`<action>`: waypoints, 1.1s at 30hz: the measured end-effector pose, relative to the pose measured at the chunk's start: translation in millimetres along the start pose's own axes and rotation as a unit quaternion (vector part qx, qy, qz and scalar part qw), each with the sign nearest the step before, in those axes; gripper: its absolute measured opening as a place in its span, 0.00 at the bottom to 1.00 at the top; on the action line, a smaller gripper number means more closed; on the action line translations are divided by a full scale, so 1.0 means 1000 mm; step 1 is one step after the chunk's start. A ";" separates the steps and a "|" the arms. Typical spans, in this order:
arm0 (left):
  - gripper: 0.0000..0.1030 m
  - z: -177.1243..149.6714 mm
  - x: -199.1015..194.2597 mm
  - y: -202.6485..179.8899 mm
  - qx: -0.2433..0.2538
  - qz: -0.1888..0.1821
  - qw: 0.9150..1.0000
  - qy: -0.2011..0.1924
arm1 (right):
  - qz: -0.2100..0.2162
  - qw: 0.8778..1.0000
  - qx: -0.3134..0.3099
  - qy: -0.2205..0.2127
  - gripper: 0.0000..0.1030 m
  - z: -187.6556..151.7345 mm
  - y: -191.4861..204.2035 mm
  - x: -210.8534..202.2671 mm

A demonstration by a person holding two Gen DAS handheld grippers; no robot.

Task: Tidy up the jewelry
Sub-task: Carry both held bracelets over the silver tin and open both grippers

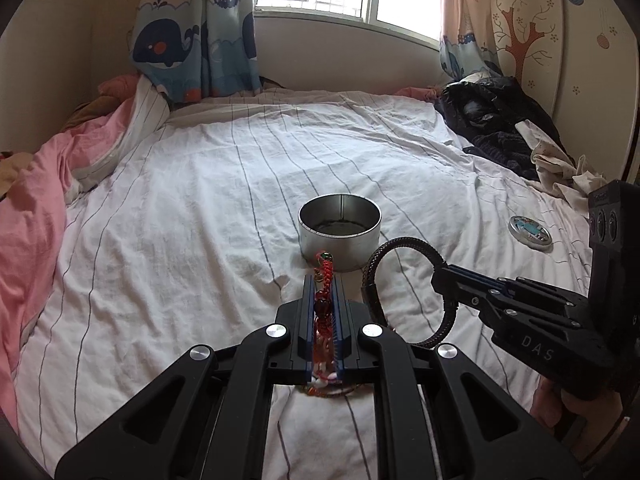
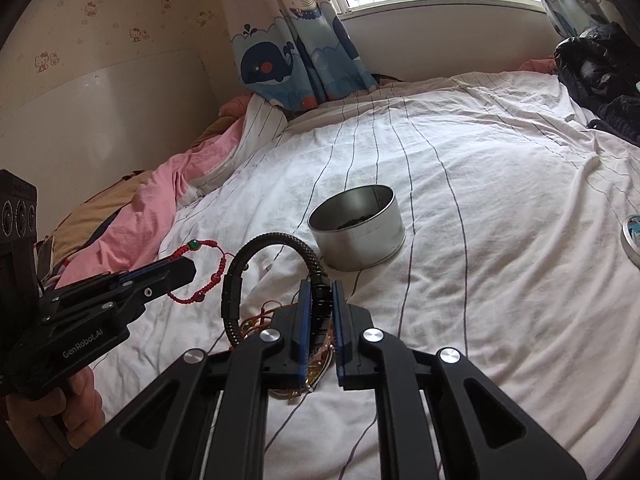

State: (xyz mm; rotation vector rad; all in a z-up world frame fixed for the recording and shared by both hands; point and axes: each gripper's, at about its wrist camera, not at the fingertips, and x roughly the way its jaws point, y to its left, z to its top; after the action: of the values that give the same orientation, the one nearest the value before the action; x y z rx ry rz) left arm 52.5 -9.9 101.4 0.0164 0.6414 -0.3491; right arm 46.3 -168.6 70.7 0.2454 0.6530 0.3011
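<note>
Both grippers point forward and down over the bed (image 1: pixel 200 184), side by side. The left gripper (image 1: pixel 323 280) has its jaws closed tight on a red braided bracelet (image 1: pixel 325 300), whose cord with a green bead sticks out past the tips; in the right wrist view the same bracelet (image 2: pixel 200 276) loops free of the bed beyond the left gripper (image 2: pixel 188 270). The right gripper (image 2: pixel 320 292) has its jaws clamped on a black braided bracelet (image 2: pixel 276 240), whose hoop arches up toward 11 o'clock of the tips. In the left wrist view this black hoop (image 1: pixel 404 246) stands at 3 o'clock of the left jaws, pinched by the right gripper (image 1: pixel 438 280), which comes in from the right edge. A hand (image 2: pixel 76 404) grips the left tool's handle at the lower left.

An open round metal tin (image 1: pixel 340 236) sits on the striped white sheet just beyond both grippers, at 12 o'clock of the left jaws. Its lid (image 1: pixel 530 234) lies well apart at 3 o'clock. More tangled jewelry (image 2: pixel 312 376) lies on the sheet under the right jaws. Dark clothing (image 1: pixel 492 120) is heaped at the far right, a pink quilt (image 1: pixel 36 216) along the left.
</note>
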 end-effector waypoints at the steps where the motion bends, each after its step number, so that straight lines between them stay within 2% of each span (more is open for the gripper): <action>1: 0.07 0.007 0.005 -0.001 0.000 -0.006 1.000 -0.002 | -0.003 1.000 0.001 -0.004 0.11 0.005 -0.002 0.000; 11: 0.07 0.058 0.068 -0.012 -0.024 -0.055 0.998 0.006 | -0.030 0.999 0.013 -0.018 0.11 0.042 -0.031 0.022; 14: 0.07 0.066 0.094 -0.009 -0.043 -0.071 0.996 0.020 | -0.040 0.999 0.014 -0.016 0.11 0.049 -0.040 0.034; 17: 0.07 0.068 0.127 -0.002 -0.064 -0.089 0.993 0.051 | -0.051 0.999 0.014 -0.009 0.11 0.056 -0.050 0.048; 20: 0.13 0.067 0.162 0.004 -0.072 -0.066 0.991 0.094 | -0.054 0.998 0.017 -0.001 0.11 0.061 -0.060 0.062; 22: 0.32 0.067 0.170 0.011 -0.075 -0.050 0.990 0.105 | -0.054 0.998 0.017 0.002 0.11 0.064 -0.063 0.068; 24: 0.39 0.069 0.167 0.016 -0.077 -0.036 0.992 0.097 | -0.052 0.999 0.013 0.002 0.11 0.066 -0.063 0.072; 29: 0.41 0.074 0.139 0.034 -0.089 0.012 0.993 0.080 | -0.044 0.999 0.001 0.004 0.11 0.072 -0.052 0.083; 33: 0.44 0.072 0.115 0.040 -0.092 0.023 0.993 0.066 | -0.035 0.999 -0.007 0.006 0.11 0.075 -0.042 0.093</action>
State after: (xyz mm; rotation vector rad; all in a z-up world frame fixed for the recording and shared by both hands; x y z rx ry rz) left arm 193.5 -17.4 87.9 -0.1227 0.8017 -0.2443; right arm 171.1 -184.9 63.2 0.2064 0.6703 0.2393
